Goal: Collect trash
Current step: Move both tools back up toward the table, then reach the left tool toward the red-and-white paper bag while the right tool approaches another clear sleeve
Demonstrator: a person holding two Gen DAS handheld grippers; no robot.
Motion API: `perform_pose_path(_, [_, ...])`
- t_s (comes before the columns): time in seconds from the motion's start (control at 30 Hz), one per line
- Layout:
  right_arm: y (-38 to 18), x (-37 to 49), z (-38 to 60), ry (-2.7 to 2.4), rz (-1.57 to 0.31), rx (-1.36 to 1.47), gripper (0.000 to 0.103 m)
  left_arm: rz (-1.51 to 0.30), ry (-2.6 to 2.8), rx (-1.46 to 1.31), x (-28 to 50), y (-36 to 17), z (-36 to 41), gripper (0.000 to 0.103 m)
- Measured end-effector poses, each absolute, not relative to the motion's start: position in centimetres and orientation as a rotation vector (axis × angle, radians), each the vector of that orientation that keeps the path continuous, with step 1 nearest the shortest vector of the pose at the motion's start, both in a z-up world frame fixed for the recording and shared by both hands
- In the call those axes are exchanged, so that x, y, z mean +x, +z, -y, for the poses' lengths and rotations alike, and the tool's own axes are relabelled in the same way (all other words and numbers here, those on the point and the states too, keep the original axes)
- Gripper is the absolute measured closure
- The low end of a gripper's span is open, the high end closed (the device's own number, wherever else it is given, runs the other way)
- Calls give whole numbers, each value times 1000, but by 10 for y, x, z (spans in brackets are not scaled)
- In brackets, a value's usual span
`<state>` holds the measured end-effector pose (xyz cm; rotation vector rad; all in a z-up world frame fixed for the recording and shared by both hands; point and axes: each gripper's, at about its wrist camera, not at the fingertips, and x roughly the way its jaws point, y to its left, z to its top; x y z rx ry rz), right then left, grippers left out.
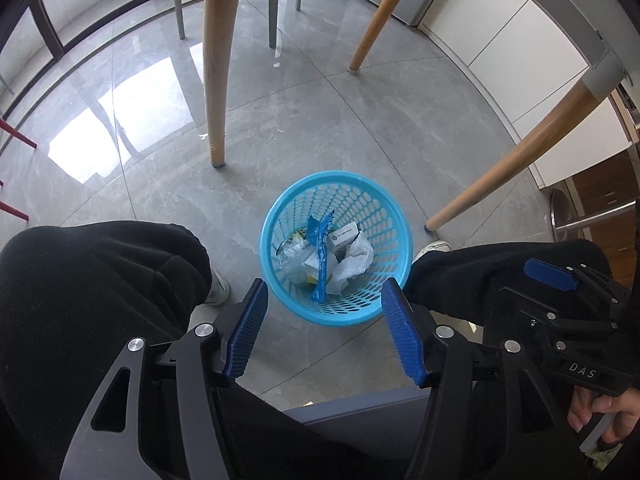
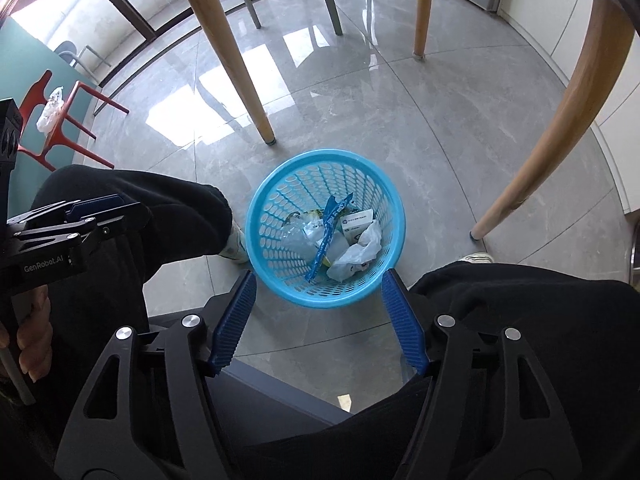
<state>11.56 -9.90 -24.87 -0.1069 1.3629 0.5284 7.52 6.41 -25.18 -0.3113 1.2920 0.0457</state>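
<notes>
Item: round light-blue perforated plastic waste basket (image 1: 280,304) (image 2: 260,276), upright on the grey polished tile floor (image 1: 304,128) (image 2: 400,120), between the seated person's black-trousered knees and near the pale wooden table legs (image 1: 214,80) (image 2: 240,72).

Contents: long blue foil wrapper (image 1: 320,256) (image 2: 326,236) leaning diagonally across the middle; small white printed cardboard box (image 1: 343,236) (image 2: 358,220) toward the far side; crumpled white paper wad (image 1: 354,262) (image 2: 358,254) toward the right wall; clear crinkled plastic film (image 1: 292,258) (image 2: 298,236) toward the left wall.

Left gripper (image 1: 323,310) (image 2: 102,210): held above the lap, pointing down at the basket's near rim; blue ribbed fingers spread wide, nothing between them.

Right gripper (image 2: 319,302) (image 1: 556,276): same downward pose beside the left, over the right knee; fingers spread wide, empty. A bare hand (image 1: 604,416) grips its handle.

Background: red metal-framed chair (image 2: 60,120) at the floor's far left edge.
</notes>
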Motion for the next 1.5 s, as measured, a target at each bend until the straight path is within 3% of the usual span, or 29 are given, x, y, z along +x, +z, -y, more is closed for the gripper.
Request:
perform_pose_path(0.33, [-219, 96, 107, 579, -1292, -142, 31, -1196, 5, -239, 43, -211, -57, 32])
perform_pose_path(0.47, [-199, 83, 110, 605, -1237, -143, 21, -1145, 20, -212, 30, -192, -61, 29])
perform_pose_path(1.03, [-87, 65, 137, 624, -983, -66, 17, -879, 53, -174, 18, -87, -76, 19])
perform_pose_path(1.5, [-18, 109, 160, 505, -788, -17, 8, -666, 46, -66, 60, -10, -38, 9])
